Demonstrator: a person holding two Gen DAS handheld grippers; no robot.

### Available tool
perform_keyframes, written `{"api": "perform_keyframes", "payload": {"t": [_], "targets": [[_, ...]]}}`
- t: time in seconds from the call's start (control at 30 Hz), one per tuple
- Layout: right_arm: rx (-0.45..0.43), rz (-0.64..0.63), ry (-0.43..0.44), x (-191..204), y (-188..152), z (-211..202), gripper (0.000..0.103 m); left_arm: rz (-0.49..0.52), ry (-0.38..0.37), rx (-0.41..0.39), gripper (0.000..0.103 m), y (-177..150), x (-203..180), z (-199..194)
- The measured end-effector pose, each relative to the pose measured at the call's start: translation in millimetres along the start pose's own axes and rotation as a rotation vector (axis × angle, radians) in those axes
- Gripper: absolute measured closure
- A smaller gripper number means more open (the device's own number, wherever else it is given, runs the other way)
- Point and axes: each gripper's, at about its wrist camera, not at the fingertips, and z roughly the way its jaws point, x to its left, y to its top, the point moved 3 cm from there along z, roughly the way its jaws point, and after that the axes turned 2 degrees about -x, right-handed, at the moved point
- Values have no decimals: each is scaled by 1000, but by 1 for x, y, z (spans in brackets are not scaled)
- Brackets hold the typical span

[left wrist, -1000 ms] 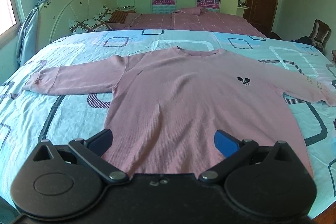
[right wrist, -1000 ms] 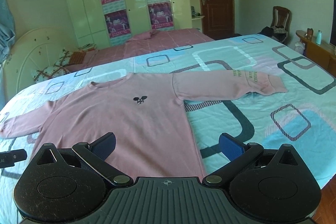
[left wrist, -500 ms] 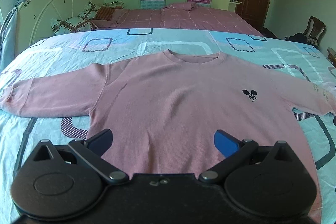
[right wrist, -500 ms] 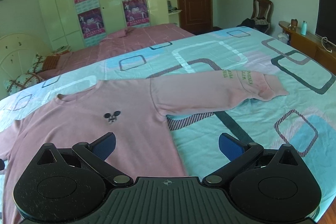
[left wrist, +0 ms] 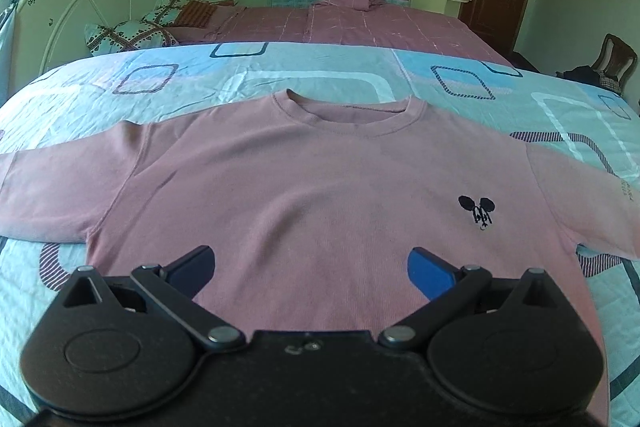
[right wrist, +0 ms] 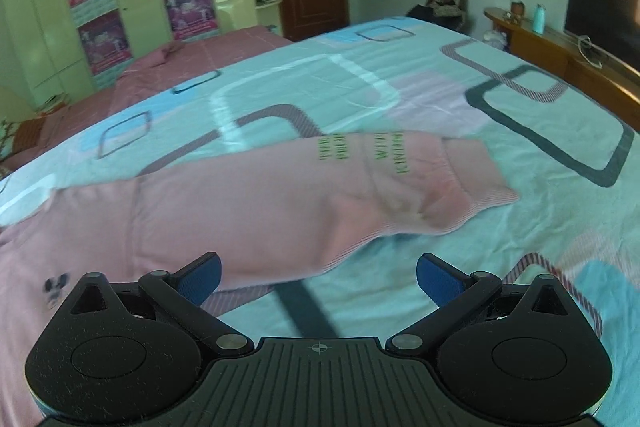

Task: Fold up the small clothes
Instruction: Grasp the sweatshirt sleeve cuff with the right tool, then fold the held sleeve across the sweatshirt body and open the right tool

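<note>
Left tongs [left wrist: 311, 265], right tongs [right wrist: 318, 277] wide apart, empty, above sweater [left wrist: 304, 195].

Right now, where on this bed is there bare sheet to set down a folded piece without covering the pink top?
Bare patterned sheet lies beyond the right sleeve, toward the TV bench, and in front of the cuff. A strip also runs above the collar, up to the pink bedspread. The middle is covered by the pink top.
</note>
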Motion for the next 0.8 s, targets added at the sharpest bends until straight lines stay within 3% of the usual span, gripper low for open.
{"api": "perform_keyframes", "payload": {"t": [0.23,0.33,0.53,0.6,0.67,0.8], "targets": [[34,106,-97,-68,12,39,2,14,47,14,3,5,-15,23],[62,150,-122,-87,11,55,34,17,65,16,5,6,-15,27],[48,234,-126,-111,16,70,36,8,88,27,7,7,-9,32],[29,249,-125,-113,18,71,53,11,91,33,11,8,-8,34],[14,259,-116,-114,22,73,78,11,89,42,14,8,-6,36],[-6,255,-97,-110,26,76,91,-1,78,48,18,10,0,37]]}}
